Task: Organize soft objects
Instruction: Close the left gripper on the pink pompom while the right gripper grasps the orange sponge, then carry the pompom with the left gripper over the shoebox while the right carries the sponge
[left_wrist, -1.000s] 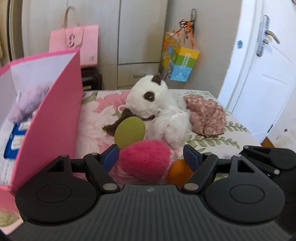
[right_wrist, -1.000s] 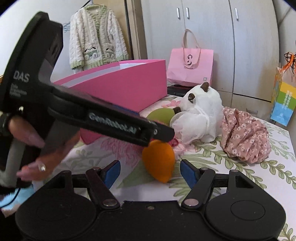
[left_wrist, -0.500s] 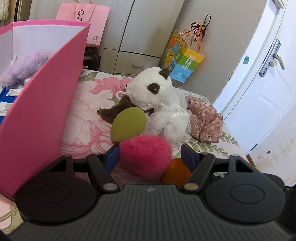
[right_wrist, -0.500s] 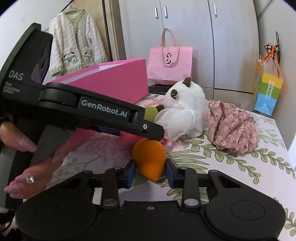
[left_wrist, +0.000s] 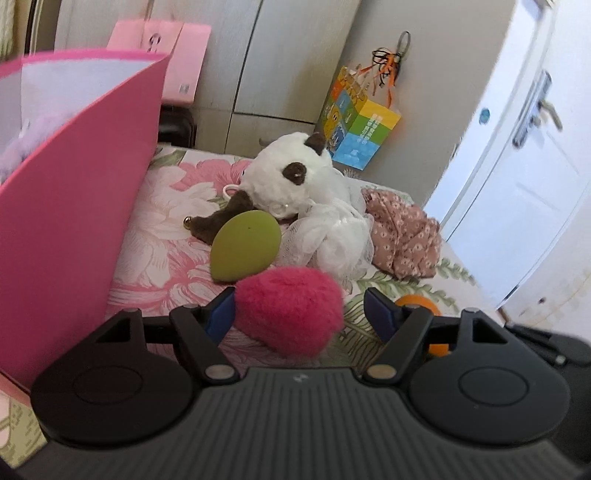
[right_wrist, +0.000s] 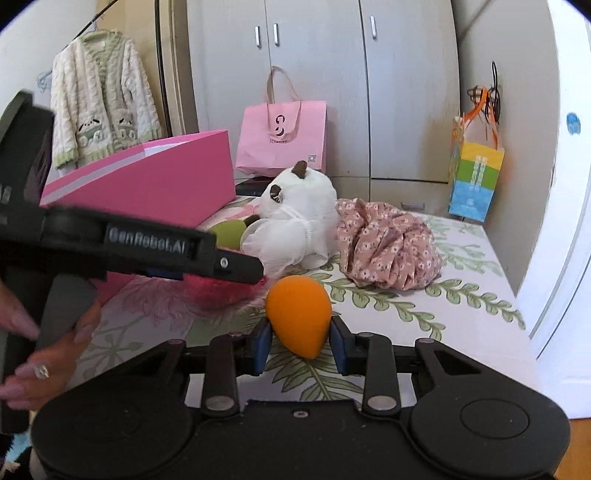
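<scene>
Right wrist view: the right gripper (right_wrist: 299, 341) is clamping the orange sponge egg (right_wrist: 298, 315), having just closed on it, above the leaf-print bedcover (right_wrist: 461, 295). The left gripper (left_wrist: 299, 315) is standing spread around the fuzzy pink ball (left_wrist: 290, 310) — only its left pad seems to be touching, though blur is hiding the contact. Beyond, the green sponge egg (left_wrist: 243, 245) is lying against a plush panda (left_wrist: 288, 177), beside a mesh pouf (left_wrist: 332, 236) and floral cloth (left_wrist: 404, 234). The pink box (left_wrist: 77, 206) is partly hiding a lilac plush (left_wrist: 13, 157).

The left gripper (left_wrist: 299, 314) has its jaws apart around a fuzzy magenta pompom (left_wrist: 290, 308) on the floral bedspread (left_wrist: 166, 236); the left pad touches it, the right stands clear. Beyond lie an olive-green egg-shaped sponge (left_wrist: 243, 245) and a white plush toy (left_wrist: 291, 177).
</scene>
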